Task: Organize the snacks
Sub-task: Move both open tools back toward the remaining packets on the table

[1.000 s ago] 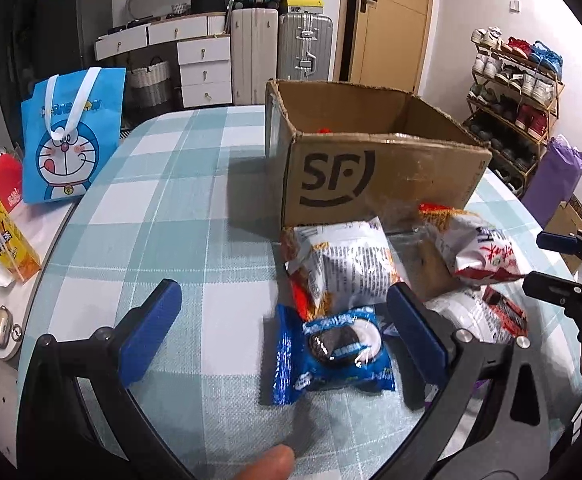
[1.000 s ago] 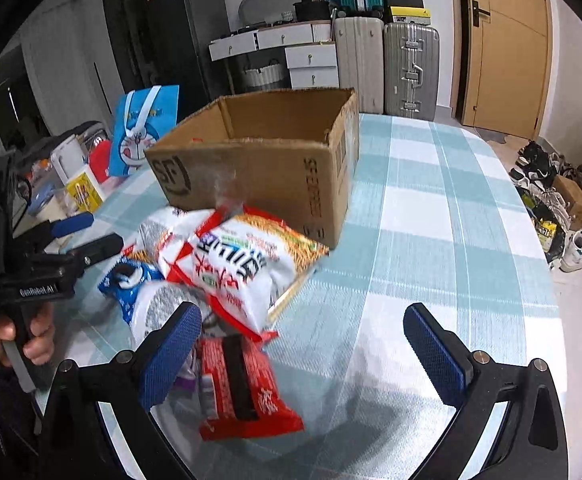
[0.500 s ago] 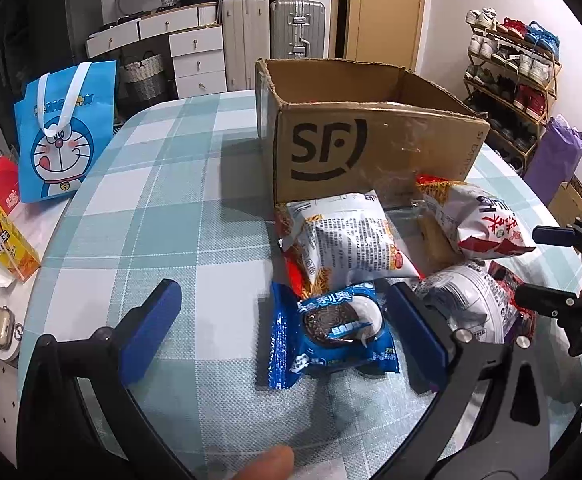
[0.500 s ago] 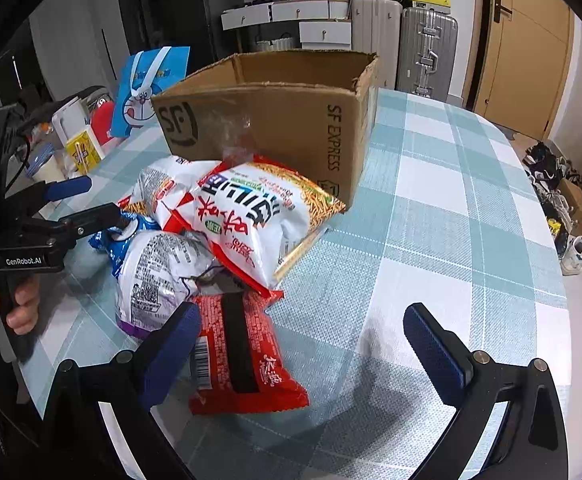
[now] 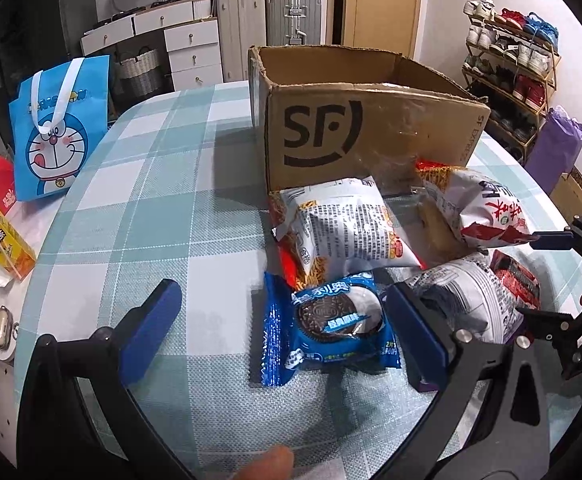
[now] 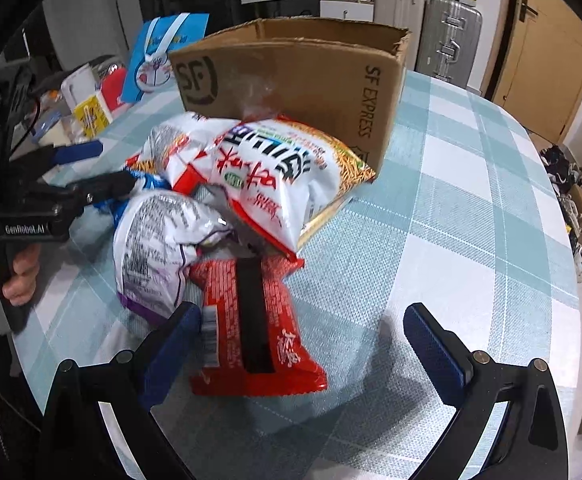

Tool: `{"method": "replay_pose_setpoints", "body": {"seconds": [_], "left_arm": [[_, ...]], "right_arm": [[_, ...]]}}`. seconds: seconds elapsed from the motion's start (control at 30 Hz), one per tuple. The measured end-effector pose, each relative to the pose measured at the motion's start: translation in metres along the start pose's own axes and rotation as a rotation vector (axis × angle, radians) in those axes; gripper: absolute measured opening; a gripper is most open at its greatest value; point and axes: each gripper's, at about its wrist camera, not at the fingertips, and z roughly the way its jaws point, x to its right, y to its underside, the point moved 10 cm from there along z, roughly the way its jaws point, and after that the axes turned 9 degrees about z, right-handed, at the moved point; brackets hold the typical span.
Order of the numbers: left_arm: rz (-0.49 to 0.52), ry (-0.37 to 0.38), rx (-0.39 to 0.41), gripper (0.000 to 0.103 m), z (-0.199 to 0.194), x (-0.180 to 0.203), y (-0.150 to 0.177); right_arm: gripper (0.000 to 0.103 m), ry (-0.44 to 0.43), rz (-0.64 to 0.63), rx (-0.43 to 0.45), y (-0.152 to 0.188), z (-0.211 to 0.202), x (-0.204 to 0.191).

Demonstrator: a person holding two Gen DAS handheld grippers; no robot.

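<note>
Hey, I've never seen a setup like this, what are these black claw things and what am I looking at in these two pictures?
No robot here: a person holds a hand-held gripper in each hand, each carrying a fisheye camera looking along its blue-padded fingers. The left hand-held gripper is open around a blue cookie packet. The right hand-held gripper is open over a red snack packet. More snack bags lie piled on the checked tablecloth, before an open cardboard box. Nothing is held.
</note>
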Motion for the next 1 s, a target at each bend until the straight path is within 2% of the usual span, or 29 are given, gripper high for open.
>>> {"method": "replay_pose_setpoints", "body": {"seconds": [0.17, 0.4, 0.6, 0.67, 0.73, 0.77, 0.87, 0.93, 1.0], "left_arm": [[0.003, 0.000, -0.007, 0.102, 0.002, 0.000, 0.002], [-0.004, 0.009, -0.022, 0.102, 0.005, -0.001, 0.005], [-0.004, 0.066, -0.047, 0.102, 0.012, 0.010, 0.009], [0.005, 0.063, -0.057, 0.102, 0.015, 0.012, 0.011], [0.003, 0.063, -0.068, 0.102, 0.018, 0.014, 0.013], [0.002, 0.065, -0.070, 0.102, 0.019, 0.014, 0.014], [-0.002, 0.045, -0.078, 0.102, 0.021, 0.011, 0.015], [-0.005, 0.040, -0.081, 0.102, 0.023, 0.009, 0.016], [-0.009, 0.044, -0.085, 0.102, 0.025, 0.009, 0.016]], "right_arm": [[0.103, -0.005, 0.003, -0.016, 0.003, 0.003, 0.003], [0.103, 0.044, 0.025, -0.013, 0.003, 0.002, 0.020], [0.102, 0.031, -0.024, -0.019, 0.008, 0.001, 0.011], [0.098, 0.021, -0.028, -0.014, 0.007, 0.001, 0.008], [0.085, 0.005, -0.021, -0.018, 0.007, 0.000, 0.006], [0.081, -0.002, -0.020, -0.027, 0.008, 0.001, 0.005], [0.078, -0.004, -0.026, -0.042, 0.011, 0.003, 0.005], [0.071, -0.013, -0.027, -0.041, 0.012, 0.002, 0.005], [0.069, -0.030, -0.032, -0.040, 0.012, 0.000, 0.002]]}}
